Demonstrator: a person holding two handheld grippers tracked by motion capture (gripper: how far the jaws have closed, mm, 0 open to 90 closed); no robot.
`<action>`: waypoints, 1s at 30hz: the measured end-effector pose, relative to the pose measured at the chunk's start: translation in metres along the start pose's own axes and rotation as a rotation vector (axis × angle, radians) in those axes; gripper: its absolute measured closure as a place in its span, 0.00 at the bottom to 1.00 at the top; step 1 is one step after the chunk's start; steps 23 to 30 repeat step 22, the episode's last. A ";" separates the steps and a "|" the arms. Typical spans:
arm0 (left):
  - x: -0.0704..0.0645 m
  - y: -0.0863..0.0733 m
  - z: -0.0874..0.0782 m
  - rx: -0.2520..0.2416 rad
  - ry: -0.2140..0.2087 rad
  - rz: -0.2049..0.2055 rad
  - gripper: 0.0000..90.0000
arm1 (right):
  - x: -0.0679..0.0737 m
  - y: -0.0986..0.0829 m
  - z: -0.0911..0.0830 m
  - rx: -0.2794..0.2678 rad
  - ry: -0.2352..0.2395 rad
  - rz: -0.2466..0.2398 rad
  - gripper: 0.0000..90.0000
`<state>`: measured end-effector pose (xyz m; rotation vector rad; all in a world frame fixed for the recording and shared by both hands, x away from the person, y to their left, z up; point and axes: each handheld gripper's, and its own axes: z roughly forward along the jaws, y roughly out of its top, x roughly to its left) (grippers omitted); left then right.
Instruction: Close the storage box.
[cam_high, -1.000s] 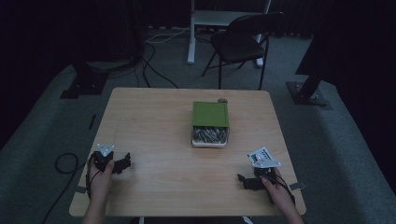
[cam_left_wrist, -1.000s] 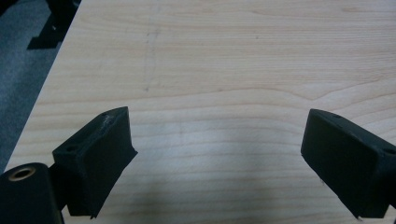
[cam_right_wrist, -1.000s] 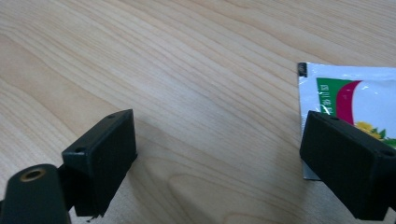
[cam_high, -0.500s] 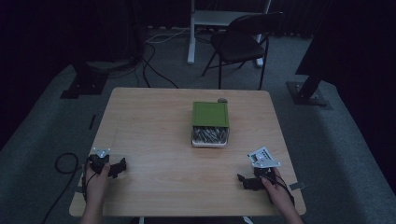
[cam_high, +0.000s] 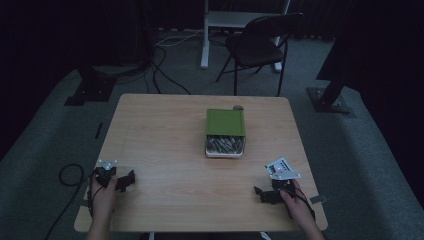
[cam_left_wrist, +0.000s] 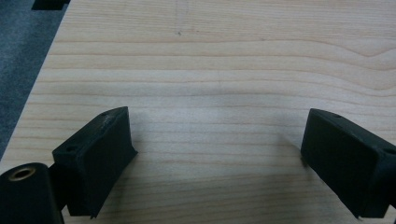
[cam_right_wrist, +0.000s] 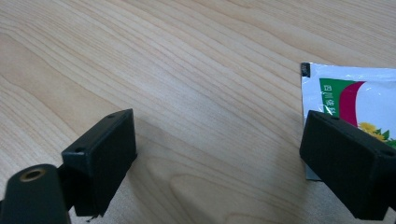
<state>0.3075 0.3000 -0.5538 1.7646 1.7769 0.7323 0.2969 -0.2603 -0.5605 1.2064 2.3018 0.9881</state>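
Note:
My left gripper (cam_high: 125, 180) rests low over the table's near left corner, held by a hand. In the left gripper view its jaws (cam_left_wrist: 217, 123) stand wide open with only bare wood between them. Near the front right corner my right gripper (cam_high: 264, 193) is also held by a hand. It is open (cam_right_wrist: 218, 121) over bare wood too. A white sachet (cam_right_wrist: 348, 91) with green and red print lies flat by its right jaw, partly hidden behind that jaw.
A green-lidded box (cam_high: 225, 122) stands at the table's middle, its lid slid back over a white tray of metallic pieces (cam_high: 225, 145). A small grey object (cam_high: 238, 107) lies behind it. A folding chair (cam_high: 260, 45) and floor cables (cam_high: 165, 75) lie beyond the wooden table (cam_high: 165, 130).
My left gripper has drawn back a little toward the table's near edge. The right gripper and the box have stayed put.

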 end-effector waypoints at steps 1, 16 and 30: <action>0.000 0.000 0.000 -0.003 -0.002 0.001 0.11 | 0.000 0.000 0.000 0.000 0.000 0.000 0.12; -0.001 -0.005 -0.004 -0.010 0.022 -0.026 0.11 | 0.000 0.000 0.000 0.000 0.000 0.000 0.12; 0.000 -0.005 -0.004 -0.009 0.026 -0.030 0.11 | 0.000 0.000 0.000 0.000 0.000 0.001 0.12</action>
